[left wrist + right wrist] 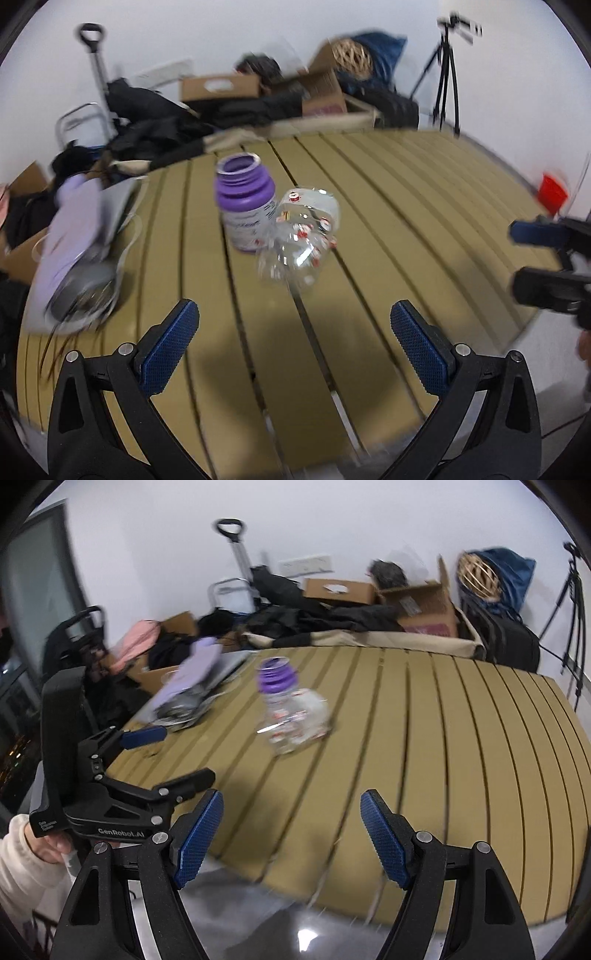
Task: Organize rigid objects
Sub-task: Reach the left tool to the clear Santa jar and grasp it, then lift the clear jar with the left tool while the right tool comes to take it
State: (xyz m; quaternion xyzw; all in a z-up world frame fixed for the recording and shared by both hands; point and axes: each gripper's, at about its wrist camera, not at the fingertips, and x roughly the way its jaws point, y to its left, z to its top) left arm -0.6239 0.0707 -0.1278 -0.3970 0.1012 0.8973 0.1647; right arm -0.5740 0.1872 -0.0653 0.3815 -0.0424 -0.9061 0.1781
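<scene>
A purple-necked bottle (245, 206) stands upright, uncapped, on the slatted tan table (406, 206). A clear crumpled plastic bottle (301, 236) lies against its right side. Both also show in the right wrist view: the purple bottle (275, 681) and the clear bottle (299, 722). My left gripper (293, 328) is open and empty, short of the bottles. My right gripper (291, 827) is open and empty above the table's near edge. The left gripper shows in the right wrist view (166, 753), and the right gripper in the left wrist view (532, 258).
A purple and grey pile of items (74, 251) lies at the table's left. Cardboard boxes (424, 605), dark clothing, a trolley (236, 568) and a tripod (447, 74) stand behind the table. A red object (552, 192) is at the right.
</scene>
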